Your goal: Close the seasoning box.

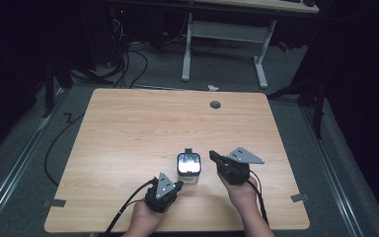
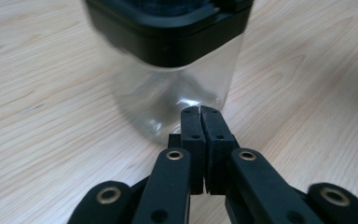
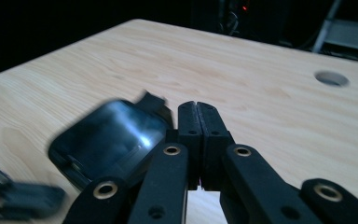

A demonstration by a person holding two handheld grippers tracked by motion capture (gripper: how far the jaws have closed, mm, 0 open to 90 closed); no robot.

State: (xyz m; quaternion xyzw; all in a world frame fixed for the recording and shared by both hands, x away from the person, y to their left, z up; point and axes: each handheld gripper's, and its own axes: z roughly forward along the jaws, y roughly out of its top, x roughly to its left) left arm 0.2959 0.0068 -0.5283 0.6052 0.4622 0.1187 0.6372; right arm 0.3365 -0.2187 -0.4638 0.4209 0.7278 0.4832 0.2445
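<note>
A clear square container (image 1: 189, 169) with a black lid stands upright on the wooden table (image 1: 143, 123), near its front middle. My left gripper (image 1: 178, 185) is just in front and left of it, shut and holding nothing. In the left gripper view the closed tips (image 2: 200, 110) point at the container's clear wall (image 2: 177, 88), very close to it. My right gripper (image 1: 212, 155) hovers just right of the container, shut and empty. In the right gripper view its closed tips (image 3: 198, 105) sit beside the lid (image 3: 109, 140), which is blurred.
A round cable hole (image 1: 215, 104) lies near the table's far edge, also seen from the right gripper (image 3: 332, 78). Tape pieces mark the front corners (image 1: 54, 203) (image 1: 299, 197). A white-legged desk (image 1: 224, 32) and floor cables (image 1: 128, 64) lie beyond the table.
</note>
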